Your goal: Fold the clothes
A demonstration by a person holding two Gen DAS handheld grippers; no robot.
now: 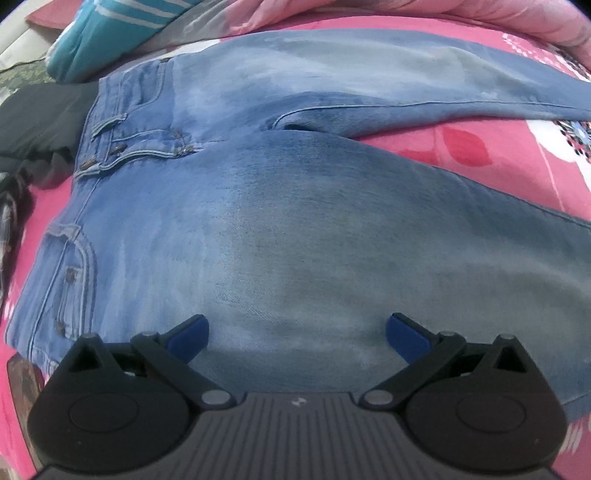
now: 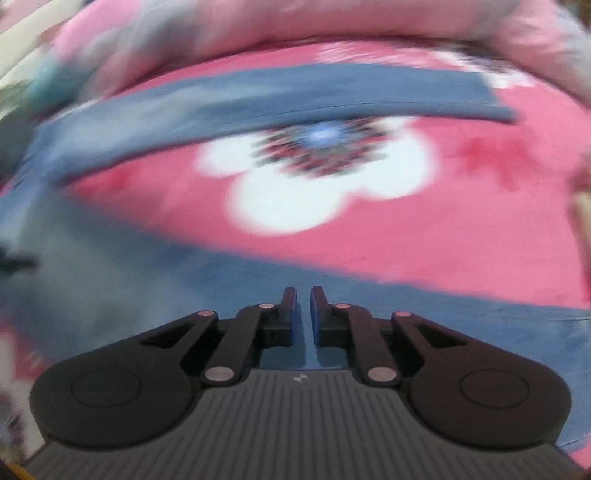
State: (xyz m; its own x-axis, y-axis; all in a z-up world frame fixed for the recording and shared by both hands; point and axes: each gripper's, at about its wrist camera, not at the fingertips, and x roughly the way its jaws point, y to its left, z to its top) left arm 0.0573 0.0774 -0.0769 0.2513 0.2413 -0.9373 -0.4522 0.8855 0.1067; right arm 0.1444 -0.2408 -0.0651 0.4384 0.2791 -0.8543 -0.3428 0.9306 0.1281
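Denim fills the near ground under both grippers: pale blue jeans [image 1: 258, 221] lie spread flat on a bed with a pink flowered sheet [image 1: 498, 155], waistband toward the left, the two legs running off to the right and parting into a V. Beyond them sit a pink quilt [image 1: 406, 11], a teal striped cloth [image 1: 110, 33] and a dark garment [image 1: 40, 118] by the waistband. Over the near thigh, the left gripper [image 1: 297, 332] has its fingers spread wide, released, nothing between them. In the blurred right wrist view, the right gripper [image 2: 303, 295] has its fingers clenched almost together over the near leg; whether denim is pinched cannot be told.
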